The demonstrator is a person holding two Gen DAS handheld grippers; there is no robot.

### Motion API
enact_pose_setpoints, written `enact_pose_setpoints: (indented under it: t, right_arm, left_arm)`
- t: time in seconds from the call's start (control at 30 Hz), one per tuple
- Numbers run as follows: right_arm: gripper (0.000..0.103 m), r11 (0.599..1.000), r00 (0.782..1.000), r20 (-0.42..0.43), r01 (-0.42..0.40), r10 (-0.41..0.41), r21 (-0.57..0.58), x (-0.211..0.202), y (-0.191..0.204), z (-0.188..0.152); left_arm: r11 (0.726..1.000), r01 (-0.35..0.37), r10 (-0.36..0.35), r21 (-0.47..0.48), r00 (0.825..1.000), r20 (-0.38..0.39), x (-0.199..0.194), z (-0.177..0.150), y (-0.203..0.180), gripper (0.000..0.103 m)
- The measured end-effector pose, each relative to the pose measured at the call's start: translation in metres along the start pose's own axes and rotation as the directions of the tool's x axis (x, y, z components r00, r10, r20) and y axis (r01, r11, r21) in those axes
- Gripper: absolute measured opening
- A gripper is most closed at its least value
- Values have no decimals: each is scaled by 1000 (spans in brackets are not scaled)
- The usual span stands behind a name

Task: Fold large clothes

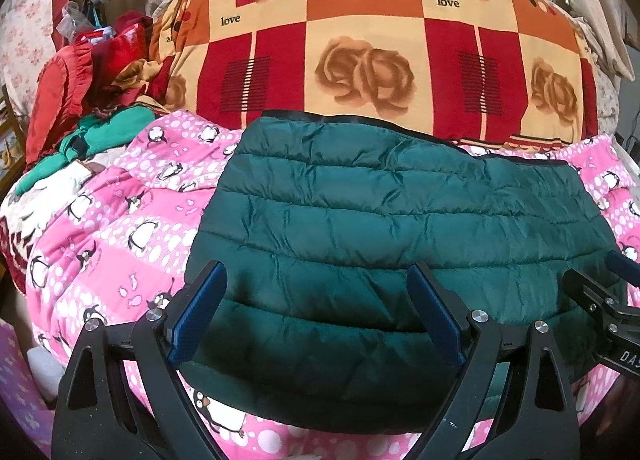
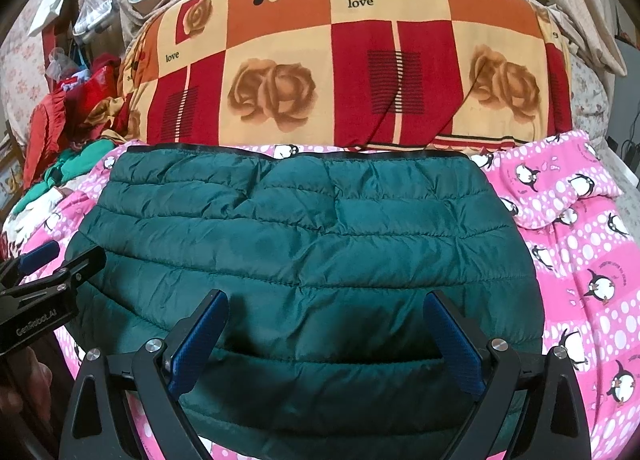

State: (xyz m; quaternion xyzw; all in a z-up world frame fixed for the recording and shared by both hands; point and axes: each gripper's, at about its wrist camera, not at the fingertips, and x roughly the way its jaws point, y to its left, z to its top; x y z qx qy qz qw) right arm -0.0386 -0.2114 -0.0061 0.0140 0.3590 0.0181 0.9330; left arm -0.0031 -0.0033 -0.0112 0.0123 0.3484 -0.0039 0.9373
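Observation:
A dark green quilted puffer jacket (image 1: 400,220) (image 2: 304,236) lies folded into a broad rectangle on a pink penguin-print blanket (image 1: 112,228) (image 2: 580,260). My left gripper (image 1: 318,272) hovers open over the jacket's near left part, its blue pads wide apart and nothing between them. My right gripper (image 2: 326,302) stands open the same way over the jacket's near middle. Each gripper shows at the edge of the other's view: the right one (image 1: 604,292) at the left wrist view's right side, the left one (image 2: 44,268) at the right wrist view's left side.
A big folded quilt (image 1: 380,40) (image 2: 340,52) with red, orange and cream squares and rose prints rises behind the jacket. A heap of red and green clothes (image 1: 92,100) lies at the far left. Part of a hand (image 2: 24,384) shows at the right wrist view's lower left.

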Motion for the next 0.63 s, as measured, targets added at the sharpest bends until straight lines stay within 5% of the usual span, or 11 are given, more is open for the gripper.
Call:
enact_pose_setpoints:
  t: [0.63]
  right_arm:
    - [97,1000,1000,-8,-13,13,7,8,-6,5]
  left_arm:
    - [998,35,-38,42,998,53,-1,14,4,92]
